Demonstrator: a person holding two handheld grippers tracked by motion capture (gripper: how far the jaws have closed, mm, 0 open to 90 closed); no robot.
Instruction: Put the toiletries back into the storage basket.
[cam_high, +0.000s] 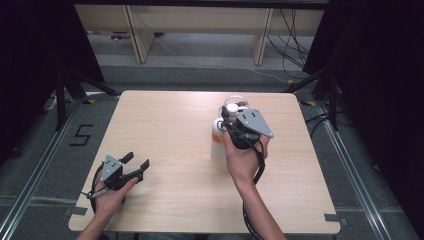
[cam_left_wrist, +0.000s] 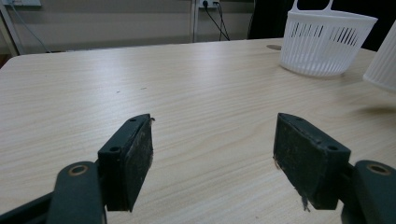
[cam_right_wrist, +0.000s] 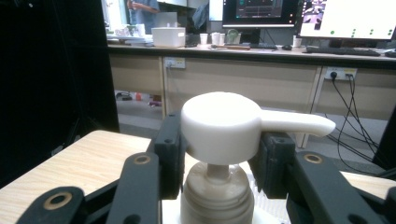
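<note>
The white plastic pump bottle with a round dispenser head and sideways spout (cam_right_wrist: 219, 126) is sitting in the lower centre of the right gripper view, and in the high view it is standing right of centre on the table, mostly hidden under the hand. The right gripper (cam_right_wrist: 218, 156) is closing its two black jaws on either side of the pump head, partway shut, with the pads pressing the head's flanks just above the neck; the spout is pointing out to the right of that frame, free of the jaws.

To do this step well, the grip is best kept low on the head and square, since a round, smooth cap is likely to twist or slip if the pads bite off-centre. Any lift should be going straight up, because the pump stem may slide before the bottle follows.

In the high view's lower left, the left gripper (cam_high: 137, 165) is resting in the hand near the table edge, its jaws standing wide apart with nothing between them. In the upper right of the left gripper view a white slotted plastic basket with a handle (cam_left_wrist: 327, 44) is standing on the light wooden table (cam_high: 165, 130), well apart from that gripper; it looks a likely destination, so the path toward it should be kept clear of its rim.
</note>
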